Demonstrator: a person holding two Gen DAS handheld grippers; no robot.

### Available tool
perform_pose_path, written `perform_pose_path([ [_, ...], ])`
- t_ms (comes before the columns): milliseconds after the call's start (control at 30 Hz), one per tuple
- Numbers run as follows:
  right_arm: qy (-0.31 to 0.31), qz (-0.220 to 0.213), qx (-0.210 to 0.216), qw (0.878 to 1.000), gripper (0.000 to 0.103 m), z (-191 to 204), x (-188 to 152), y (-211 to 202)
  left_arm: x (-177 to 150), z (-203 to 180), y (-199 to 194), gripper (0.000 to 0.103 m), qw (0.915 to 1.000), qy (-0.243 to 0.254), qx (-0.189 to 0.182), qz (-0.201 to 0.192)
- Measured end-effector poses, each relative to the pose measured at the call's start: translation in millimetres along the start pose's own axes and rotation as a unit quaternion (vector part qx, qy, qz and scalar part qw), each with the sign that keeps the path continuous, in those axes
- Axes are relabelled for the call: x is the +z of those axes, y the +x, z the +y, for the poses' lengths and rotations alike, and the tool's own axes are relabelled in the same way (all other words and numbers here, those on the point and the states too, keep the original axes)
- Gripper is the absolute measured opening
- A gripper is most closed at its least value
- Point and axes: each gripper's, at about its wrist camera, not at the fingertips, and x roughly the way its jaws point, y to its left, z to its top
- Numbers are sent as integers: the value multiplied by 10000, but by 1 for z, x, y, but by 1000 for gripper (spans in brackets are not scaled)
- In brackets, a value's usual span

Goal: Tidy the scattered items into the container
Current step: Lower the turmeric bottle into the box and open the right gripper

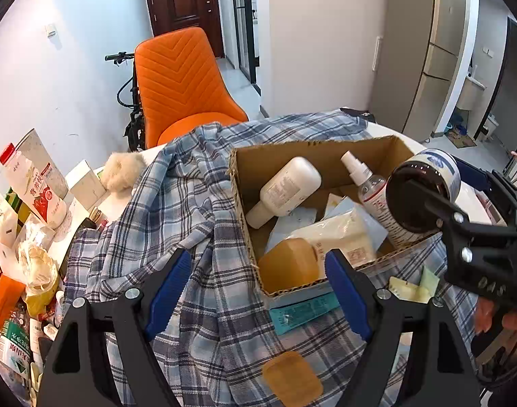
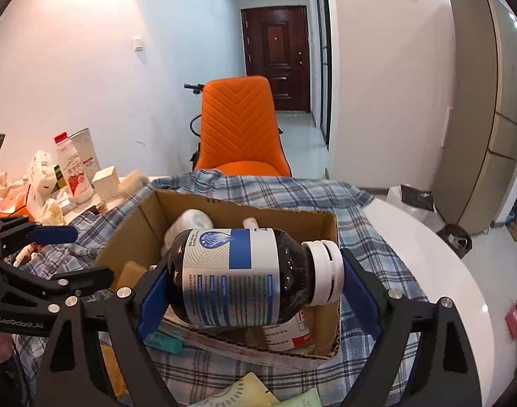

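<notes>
A cardboard box (image 1: 326,151) (image 2: 133,230) stands on a blue plaid cloth (image 1: 197,203). It holds a white lotion bottle (image 1: 285,190), a clear spray bottle (image 1: 366,186), an amber soap bar (image 1: 289,264) and white packets. My right gripper (image 2: 255,281) is shut on a dark brown bottle (image 2: 238,278) with a blue-white label and white cap, held sideways above the box's near right corner; the bottle shows in the left wrist view (image 1: 424,193) too. My left gripper (image 1: 258,291) is open and empty above the cloth, near the box's front edge. A teal tube (image 1: 302,312), an amber pad (image 1: 292,378) and pale sachets (image 1: 414,286) lie on the cloth.
A cluttered pile of bottles, cartons and bags (image 1: 31,210) fills the table's left side, with a fluffy beige ball (image 1: 122,169). An orange chair (image 1: 180,84) stands behind the table. The round white tabletop edge (image 2: 444,271) curves on the right.
</notes>
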Motion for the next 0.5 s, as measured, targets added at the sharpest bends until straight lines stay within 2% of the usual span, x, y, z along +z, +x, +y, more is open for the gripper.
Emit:
perform_pose_path([
  [167,-231,173,-4,9996,90,6,-5,7,-2,6,5,83,9999,-89,-104,38],
  [333,-623,-256,-168,9976,102,22,0,-11,-4,5,-1,83,9998,-57,-184,-24],
  [500,-556,-375,-14,9977,102,23,-1,-34,-10,2,-14,83,9998,92,-166,-70],
])
